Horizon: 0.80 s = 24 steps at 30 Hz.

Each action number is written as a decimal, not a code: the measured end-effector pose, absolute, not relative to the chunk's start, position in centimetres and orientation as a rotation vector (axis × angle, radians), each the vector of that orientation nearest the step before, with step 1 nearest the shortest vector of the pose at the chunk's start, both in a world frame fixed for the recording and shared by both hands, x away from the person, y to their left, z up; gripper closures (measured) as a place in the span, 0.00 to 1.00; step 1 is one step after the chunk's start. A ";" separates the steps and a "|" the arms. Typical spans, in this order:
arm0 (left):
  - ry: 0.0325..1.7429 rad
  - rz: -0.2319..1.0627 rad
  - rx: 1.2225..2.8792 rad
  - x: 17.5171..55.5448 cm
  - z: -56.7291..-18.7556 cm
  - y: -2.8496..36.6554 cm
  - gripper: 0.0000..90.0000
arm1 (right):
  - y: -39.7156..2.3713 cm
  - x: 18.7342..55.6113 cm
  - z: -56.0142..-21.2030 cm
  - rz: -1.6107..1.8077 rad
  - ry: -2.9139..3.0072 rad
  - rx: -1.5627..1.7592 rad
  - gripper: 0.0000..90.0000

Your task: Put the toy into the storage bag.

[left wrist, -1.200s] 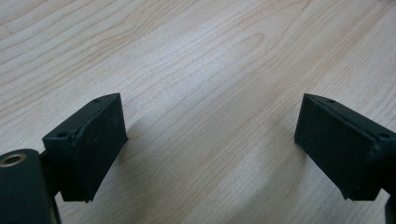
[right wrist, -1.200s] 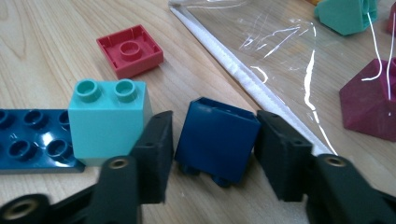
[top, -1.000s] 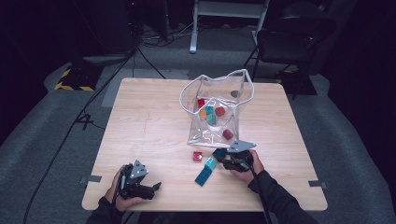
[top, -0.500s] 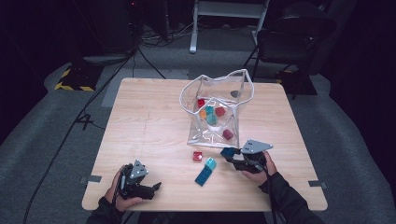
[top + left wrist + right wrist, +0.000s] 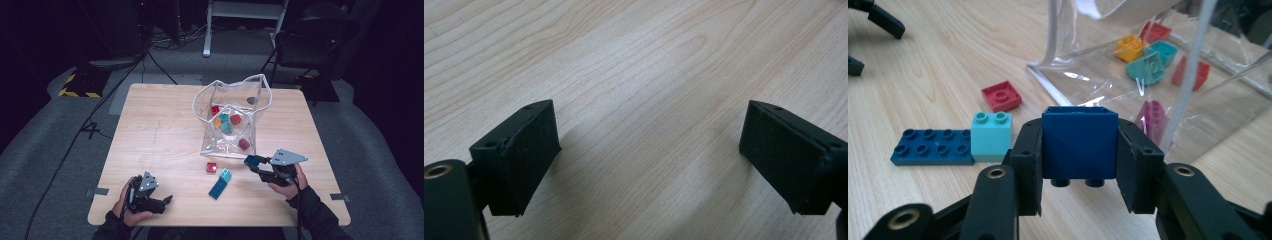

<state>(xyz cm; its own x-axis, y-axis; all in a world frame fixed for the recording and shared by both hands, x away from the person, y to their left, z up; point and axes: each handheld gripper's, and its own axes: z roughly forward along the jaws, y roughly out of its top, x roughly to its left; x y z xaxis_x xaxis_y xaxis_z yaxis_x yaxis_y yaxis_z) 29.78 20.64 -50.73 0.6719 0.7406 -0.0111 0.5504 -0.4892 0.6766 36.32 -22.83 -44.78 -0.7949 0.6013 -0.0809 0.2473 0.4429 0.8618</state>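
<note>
My right gripper is shut on a dark blue brick, held upside down above the table with its studs pointing down. In the high view the right gripper holds the blue brick just in front of the clear plastic bag. On the table lie a flat dark blue plate with a turquoise brick on its end, and a small red brick. My left gripper rests open near the front left edge, its fingers wide apart over bare wood.
The bag stands upright at the table's middle back and holds several bricks: red, orange, teal and magenta. The flat plate and red brick lie between the two grippers. Chairs and cables stand beyond the table's far edge.
My right gripper has lifted the dark blue brick off the plate's end and carried it right and up, toward the bag's front. The left gripper has stayed put.
</note>
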 end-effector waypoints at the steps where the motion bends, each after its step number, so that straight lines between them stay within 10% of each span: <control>1: 0.990 0.372 2.222 29.8 -50.7 20.6 0.10 | -22.9 36.3 -44.6 1.302 2.315 0.723 0.66; 24: 0.991 0.371 2.222 29.8 -50.7 20.6 0.10 | -25.2 36.5 -37.3 1.369 2.144 0.709 0.66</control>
